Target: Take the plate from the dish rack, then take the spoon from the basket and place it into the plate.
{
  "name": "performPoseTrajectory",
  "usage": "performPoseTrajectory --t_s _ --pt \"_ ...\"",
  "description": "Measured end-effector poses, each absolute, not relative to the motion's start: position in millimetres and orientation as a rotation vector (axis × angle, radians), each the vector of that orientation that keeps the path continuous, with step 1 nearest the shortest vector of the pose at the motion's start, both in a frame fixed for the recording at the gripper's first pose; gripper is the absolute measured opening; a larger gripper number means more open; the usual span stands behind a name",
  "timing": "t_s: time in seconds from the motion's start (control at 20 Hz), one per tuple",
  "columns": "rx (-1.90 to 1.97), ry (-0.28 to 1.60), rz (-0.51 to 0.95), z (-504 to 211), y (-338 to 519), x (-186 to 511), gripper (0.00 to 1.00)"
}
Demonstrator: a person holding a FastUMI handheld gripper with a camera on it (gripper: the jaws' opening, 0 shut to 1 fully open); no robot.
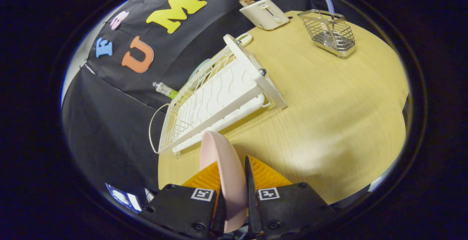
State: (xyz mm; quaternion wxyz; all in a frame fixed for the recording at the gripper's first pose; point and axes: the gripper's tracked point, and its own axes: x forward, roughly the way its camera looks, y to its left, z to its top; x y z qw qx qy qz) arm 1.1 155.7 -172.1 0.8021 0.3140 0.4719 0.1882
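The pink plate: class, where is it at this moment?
In the gripper view, the pink plate stands on edge, clamped between the fingers of the gripper, just in front of the white dish rack on the wooden table.

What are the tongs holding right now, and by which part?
The tongs are shut on the pink plate, gripping it edge-on by its rim.

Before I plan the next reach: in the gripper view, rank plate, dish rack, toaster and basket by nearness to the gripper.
1. Plate, clamped between the gripper fingers.
2. Dish rack, just ahead, leftward.
3 and 4. Toaster and basket, both at the table's far side; too close to call.
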Motion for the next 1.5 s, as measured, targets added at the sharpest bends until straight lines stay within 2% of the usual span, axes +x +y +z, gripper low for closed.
performPoseTrajectory --t_s 0.3,0.65,0.85,0.95,1.15,1.25,1.5 --pt "0.713 1.0 0.402 -170 144 7 0.37" --pt "0.622 0.886 0.394 -155 122 16 0.66" --pt "0.466 0.721 0.342 -135 91 19 0.83" --pt "0.38 0.609 0.279 -119 66 23 0.88" --pt "0.166 0.388 0.147 -85 8 21 0.92" --pt "0.059 0.299 0.064 -72 -27 23 1.0" --pt "0.003 0.212 -0.007 -62 -86 41 1.0"
